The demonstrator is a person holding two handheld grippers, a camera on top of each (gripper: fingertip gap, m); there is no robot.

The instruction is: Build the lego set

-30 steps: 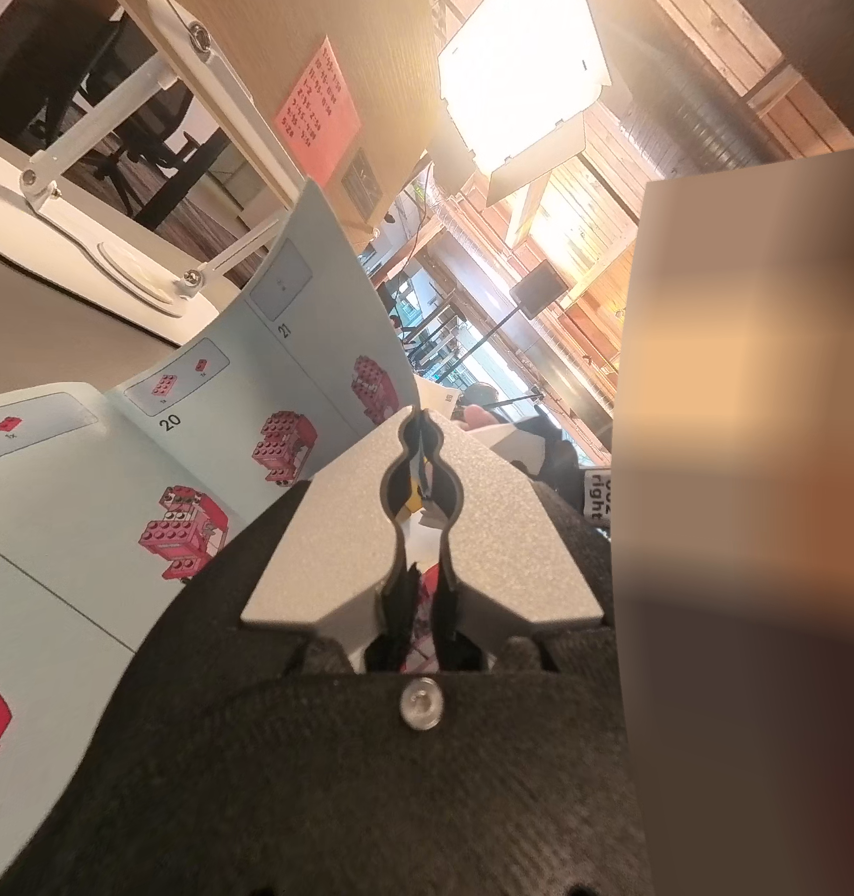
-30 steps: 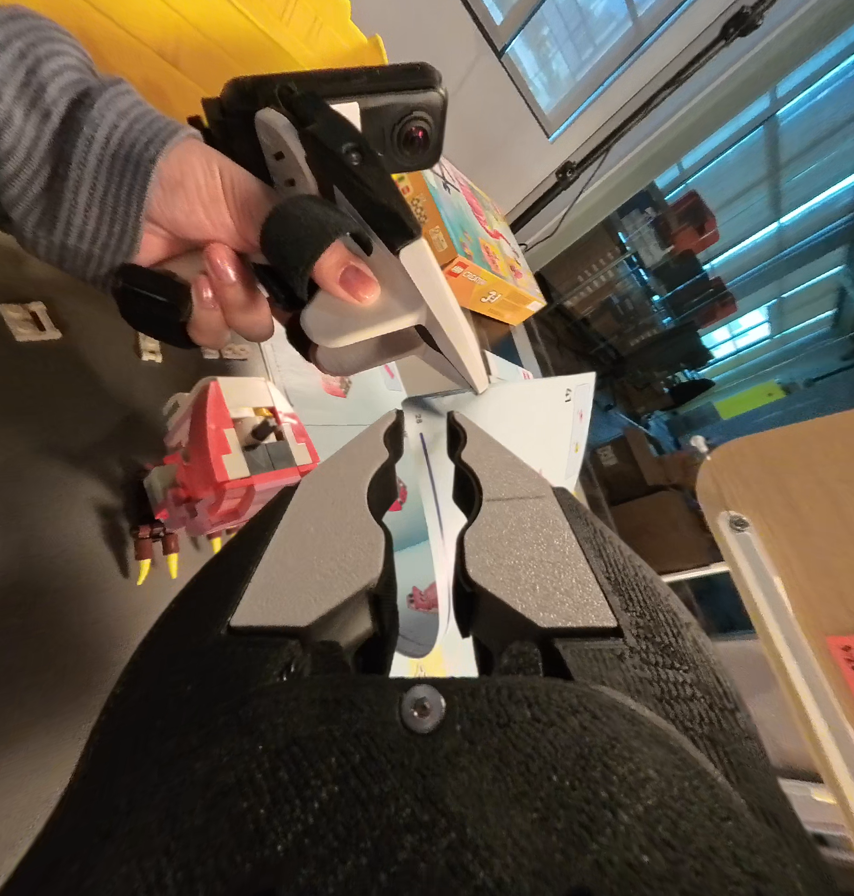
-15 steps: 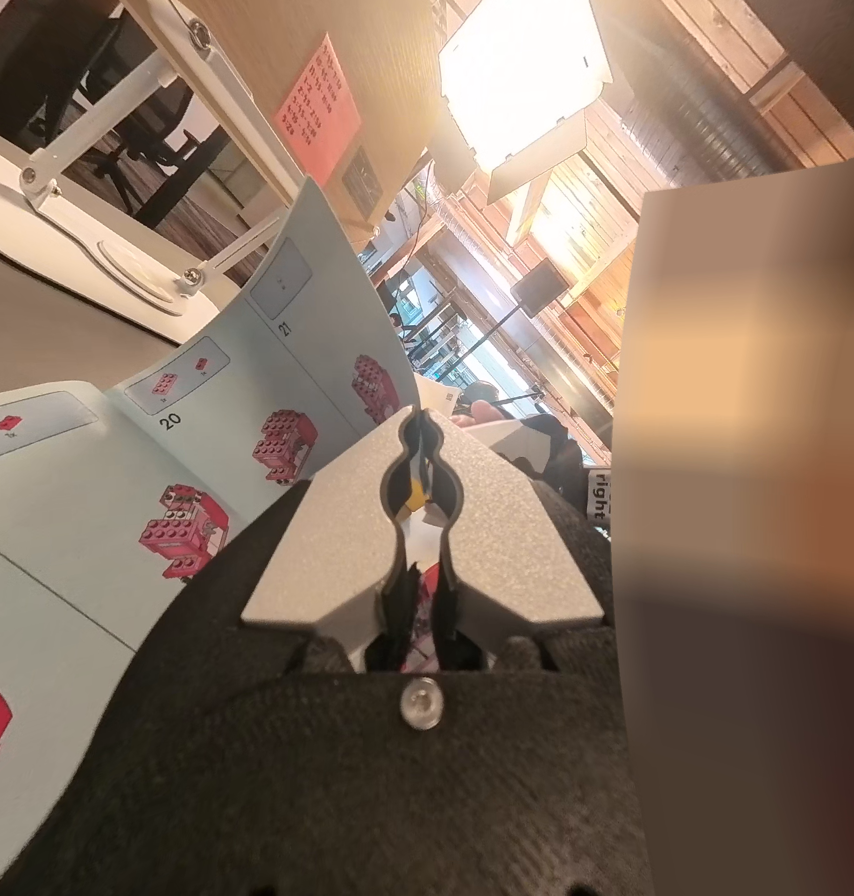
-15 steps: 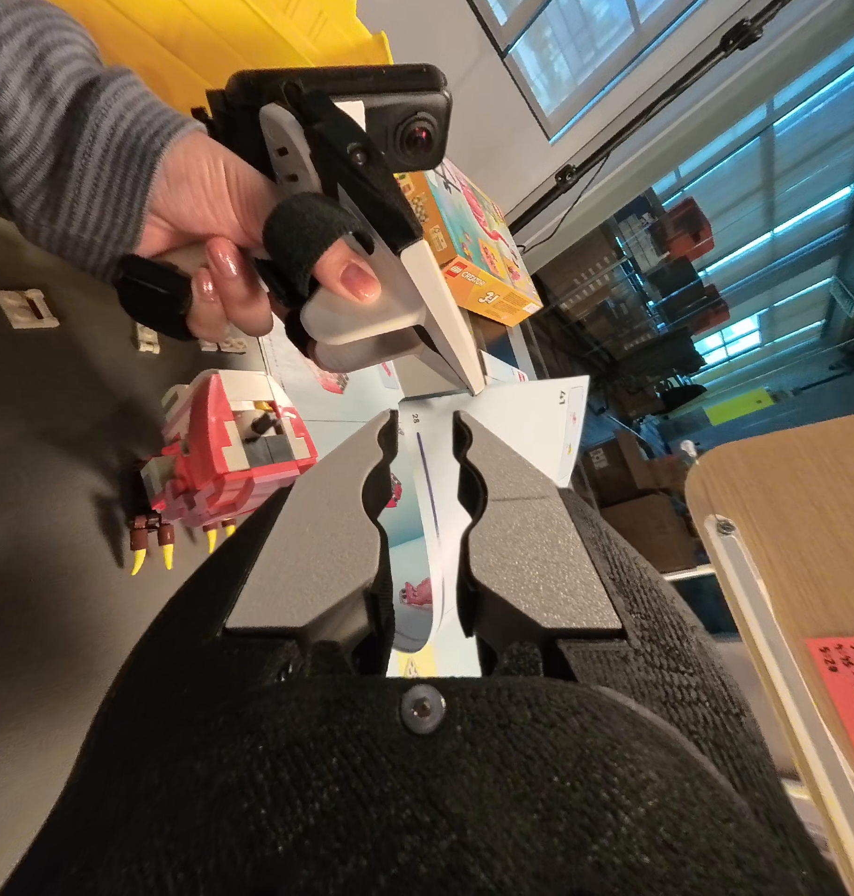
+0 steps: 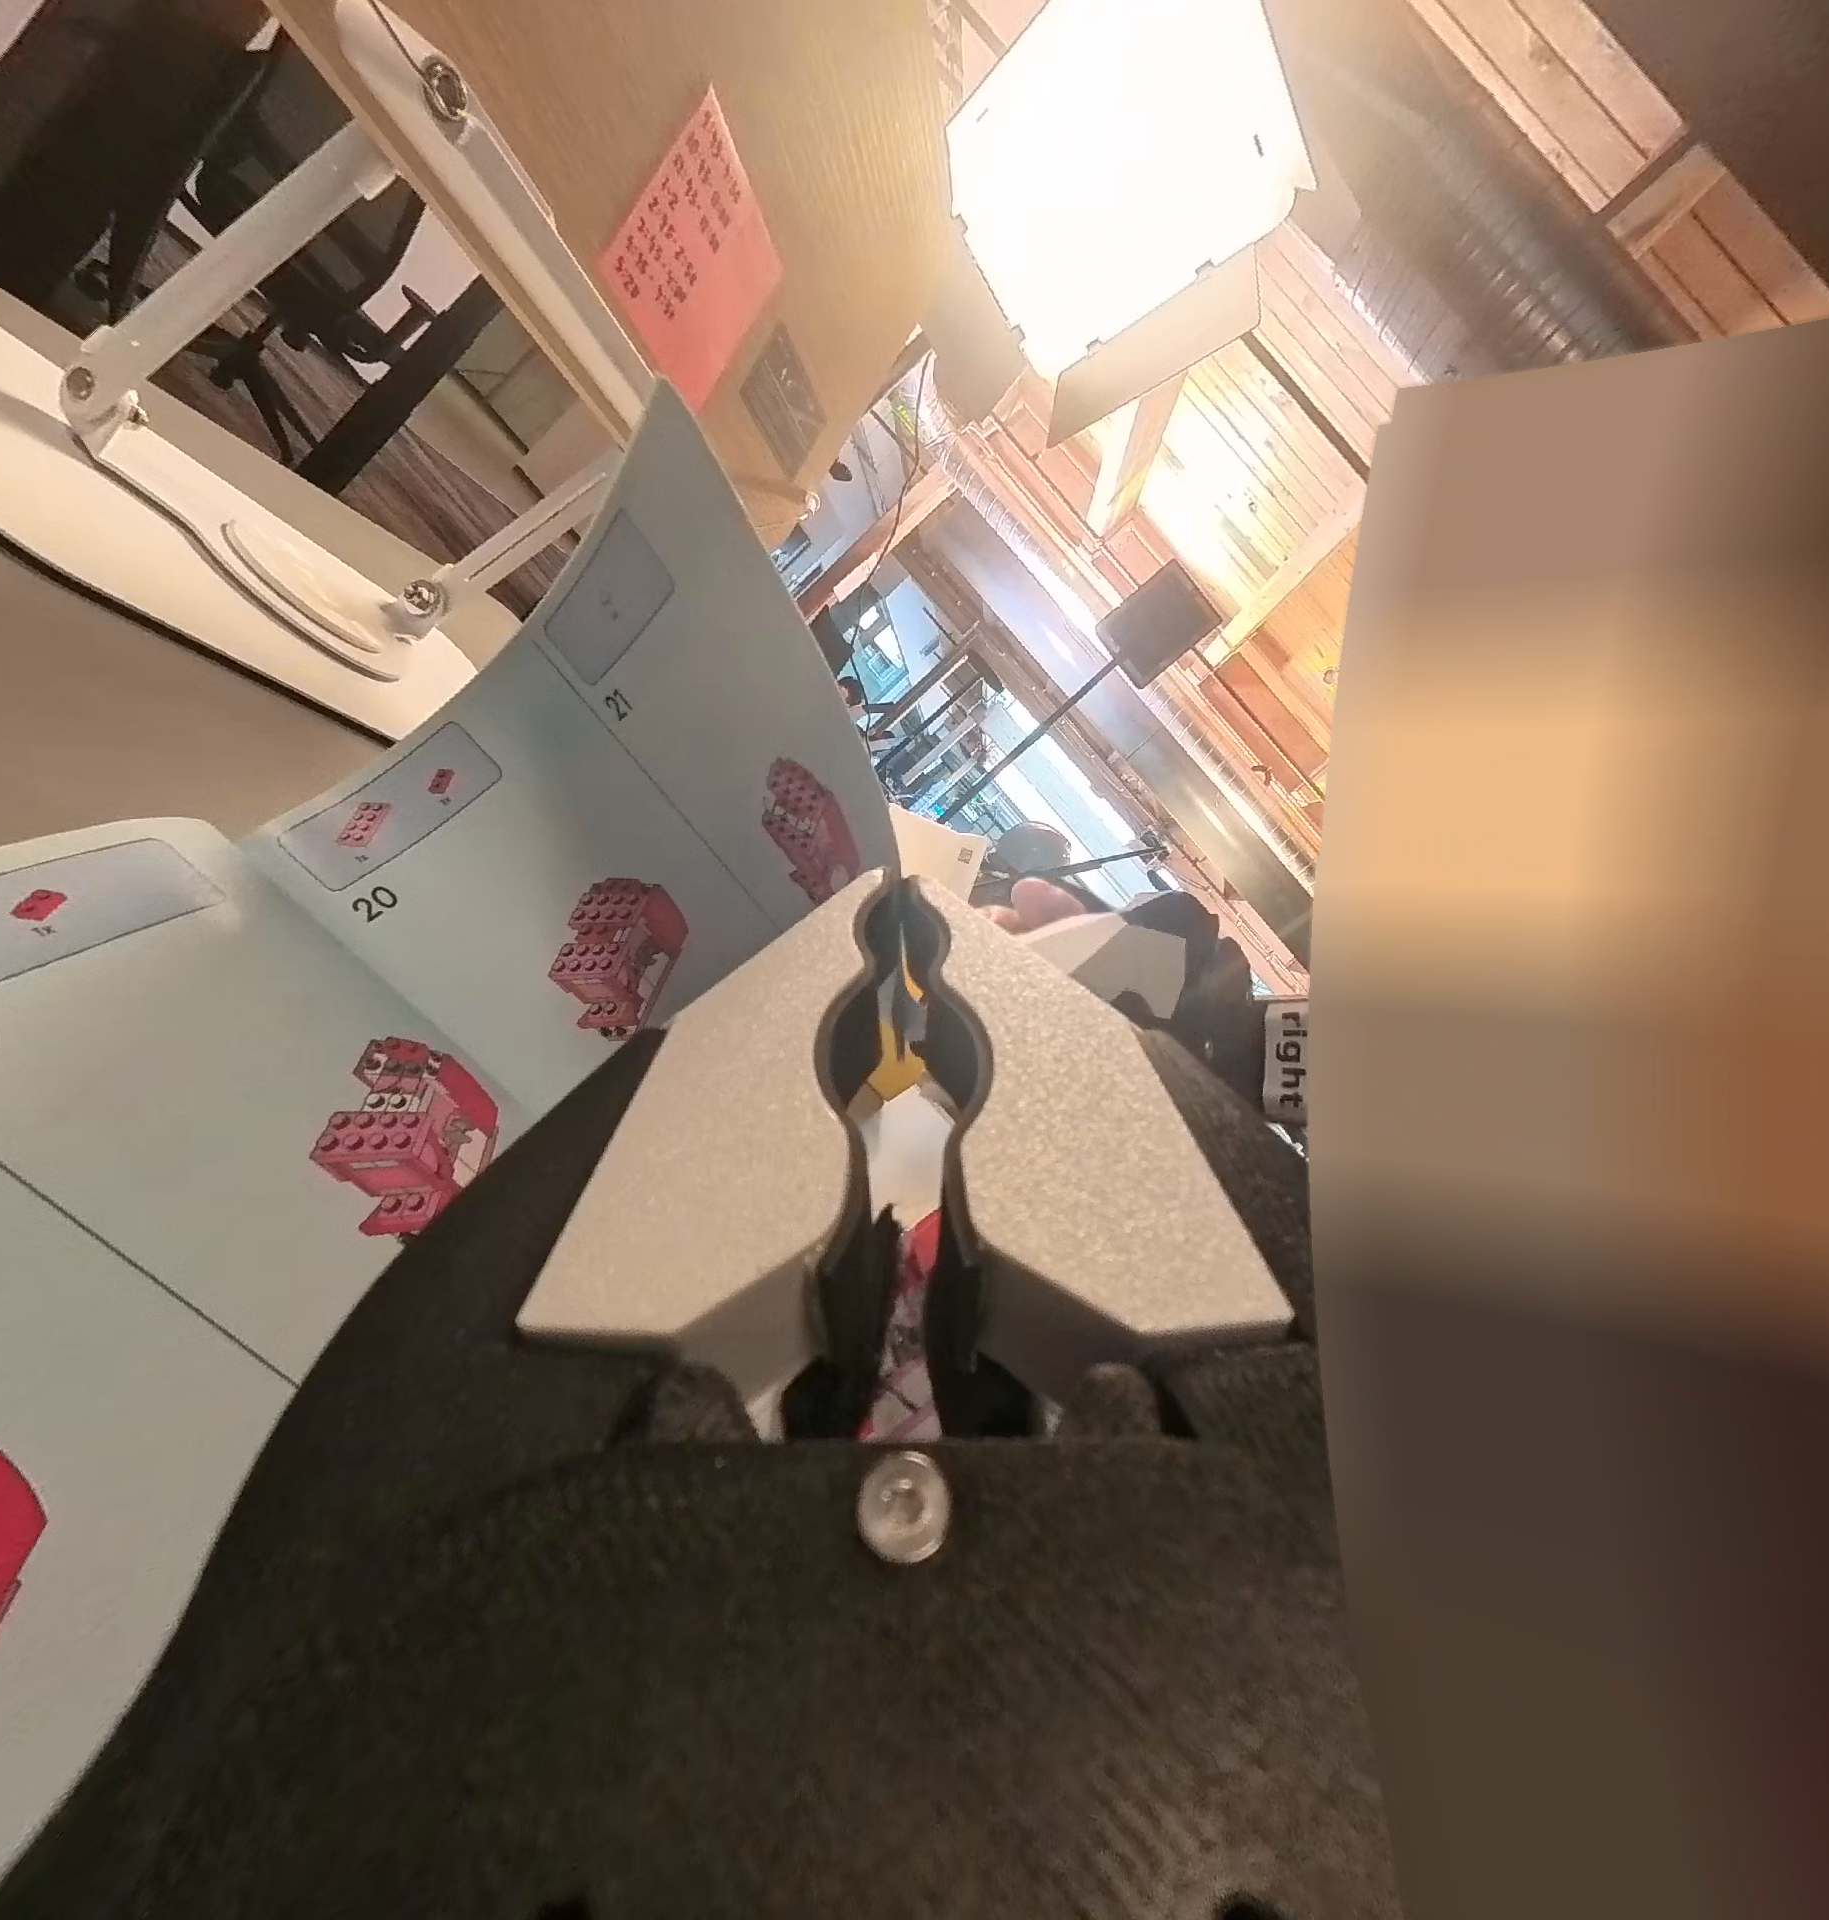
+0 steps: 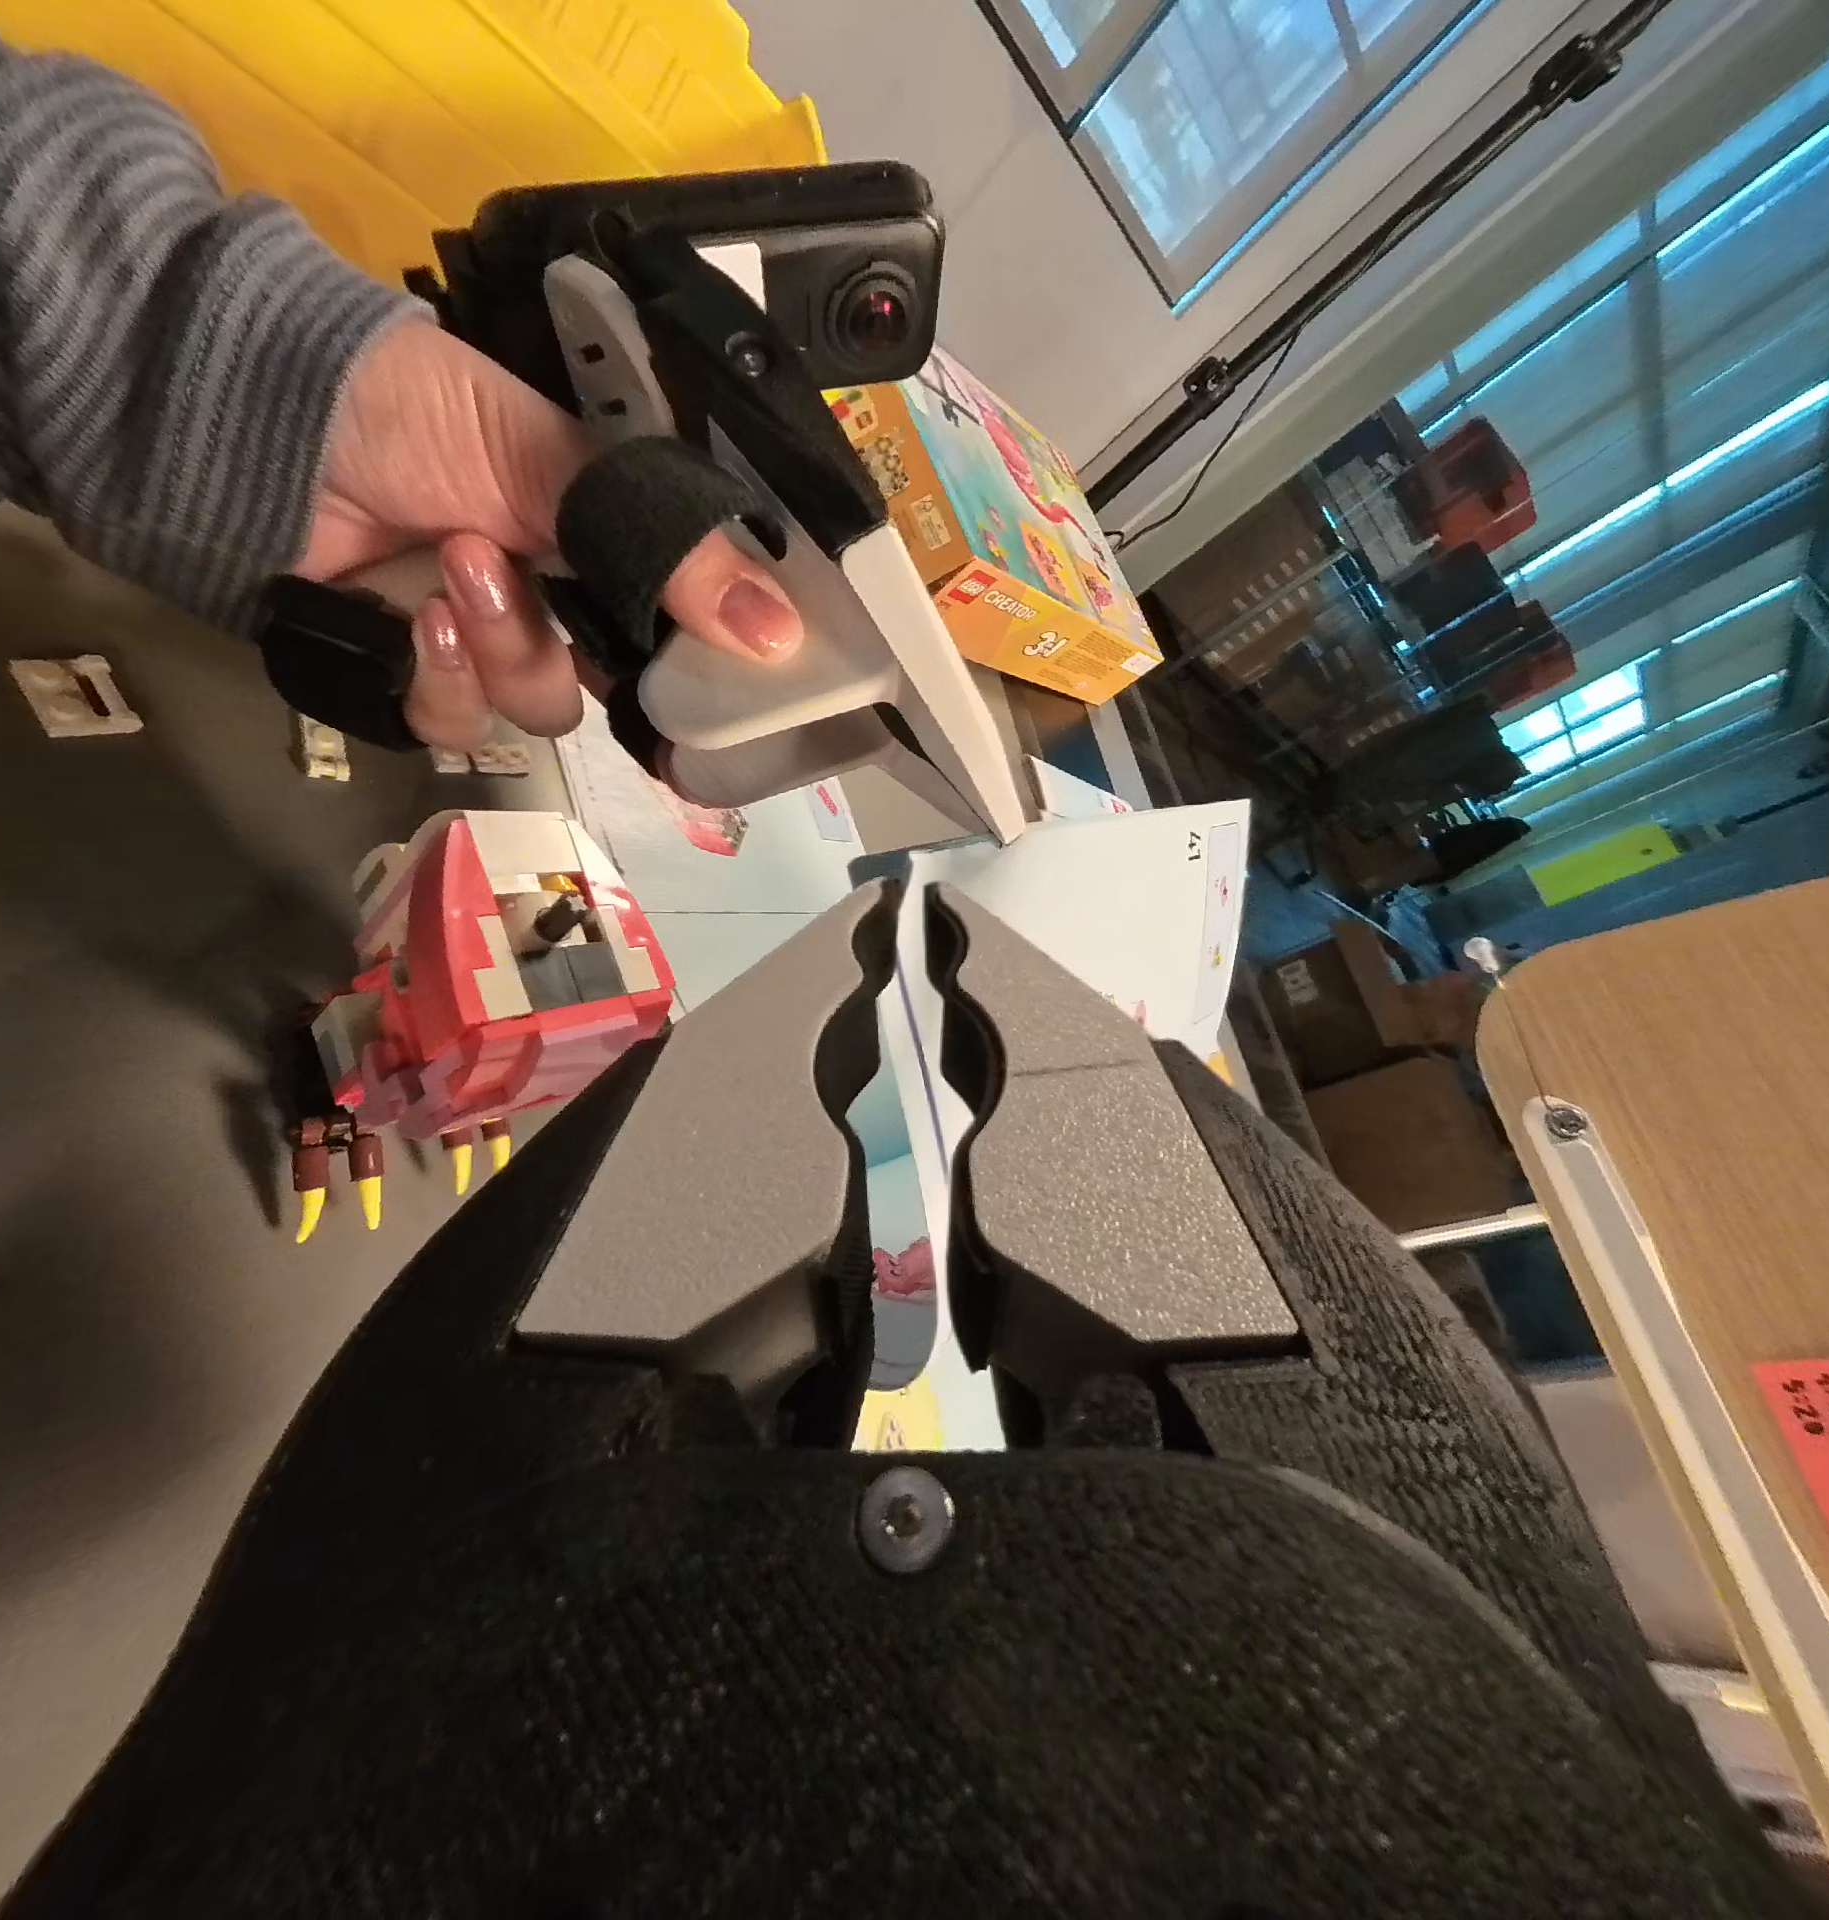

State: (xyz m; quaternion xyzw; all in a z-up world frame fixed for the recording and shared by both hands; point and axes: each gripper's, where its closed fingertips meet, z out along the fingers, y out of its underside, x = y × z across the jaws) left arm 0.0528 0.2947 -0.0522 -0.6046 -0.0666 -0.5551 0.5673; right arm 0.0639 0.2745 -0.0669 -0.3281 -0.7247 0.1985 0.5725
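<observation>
L to R in right wrist view: yellow bin [image 6: 453, 104] top left, contents not visible; hand [image 6: 453, 540] w/ left gripper [image 6: 1003, 826], fingers pressed together, pinching a booklet [image 6: 681, 883] page at its edge; red brick model [image 6: 494, 997] on dark table [image 6: 110, 1039], just beside booklet; right gripper [image 6: 912, 894] fingers nearly together, a thin page [image 6: 1118, 914] between them, pad contact can't tell; colourful box [image 6: 1003, 582] behind, closed; wooden desk [image 6: 1720, 1091] far right.
</observation>
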